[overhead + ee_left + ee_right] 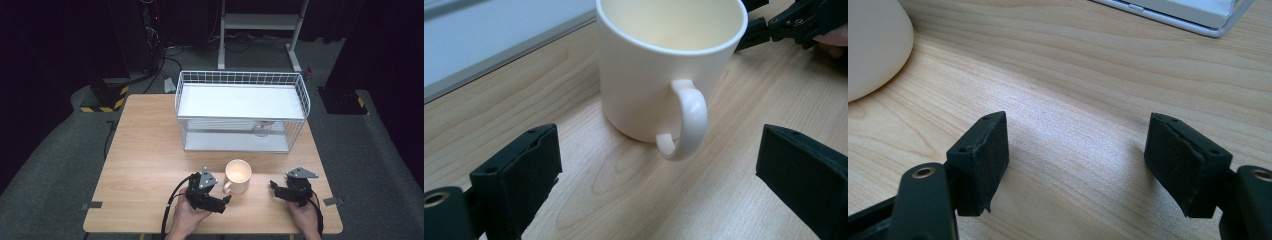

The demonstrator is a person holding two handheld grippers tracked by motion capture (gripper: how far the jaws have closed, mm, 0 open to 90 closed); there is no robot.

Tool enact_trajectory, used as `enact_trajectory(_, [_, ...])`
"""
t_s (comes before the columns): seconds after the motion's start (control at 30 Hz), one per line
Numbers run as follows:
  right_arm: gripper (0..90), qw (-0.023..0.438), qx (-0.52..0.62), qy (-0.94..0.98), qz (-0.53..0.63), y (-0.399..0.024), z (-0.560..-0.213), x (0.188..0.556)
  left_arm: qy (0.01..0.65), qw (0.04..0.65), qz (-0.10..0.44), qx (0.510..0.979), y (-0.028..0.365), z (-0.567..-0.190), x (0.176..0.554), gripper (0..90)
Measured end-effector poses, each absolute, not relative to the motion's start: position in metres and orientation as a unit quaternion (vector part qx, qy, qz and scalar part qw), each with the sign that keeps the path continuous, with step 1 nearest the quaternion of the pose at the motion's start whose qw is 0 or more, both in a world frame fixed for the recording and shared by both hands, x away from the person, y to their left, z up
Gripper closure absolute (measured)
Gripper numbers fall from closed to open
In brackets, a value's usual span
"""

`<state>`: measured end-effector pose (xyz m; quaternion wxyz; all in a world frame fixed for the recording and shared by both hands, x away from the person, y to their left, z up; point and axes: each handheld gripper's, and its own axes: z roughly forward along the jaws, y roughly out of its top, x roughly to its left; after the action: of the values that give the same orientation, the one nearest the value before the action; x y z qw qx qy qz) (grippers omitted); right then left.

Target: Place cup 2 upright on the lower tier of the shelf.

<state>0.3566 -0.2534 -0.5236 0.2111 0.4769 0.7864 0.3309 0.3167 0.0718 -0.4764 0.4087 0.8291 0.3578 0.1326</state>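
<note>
Black two-jaw tongs, left gripper: jaws spread wide with nothing between the pads, held low over the table. Its gripper view looks straight at the mug's handle, which faces the gap between the jaws and stands clear of both. In the high view this gripper lies in the person's left hand, tips pointing right, just beside the base of the mug.

Black two-jaw tongs, right gripper: jaws apart, bare wood between them, gripping nothing. In the high view it sits in the right hand, tips pointing left toward the mug, near it but not touching.

Cream ceramic mug: upright on the table between the two grippers, mouth up, interior showing nothing inside, handle turned toward the left gripper. Its rounded side shows at the upper left corner of the right gripper view.

Light wooden table: carries all items.

White wire rack: two tiers with white shelf boards, standing at the far side of the table, well apart from the mug. A small glass-like object rests on its lower tier to the right; too small to identify.
</note>
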Motion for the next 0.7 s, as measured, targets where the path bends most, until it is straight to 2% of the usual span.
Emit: enact_trajectory(0.7, [25.6,0.212,0.480,0.785,0.330,-0.254,-0.524,0.357,0.345,0.418,0.139,0.829,0.053,-0.470,0.332,3.7])
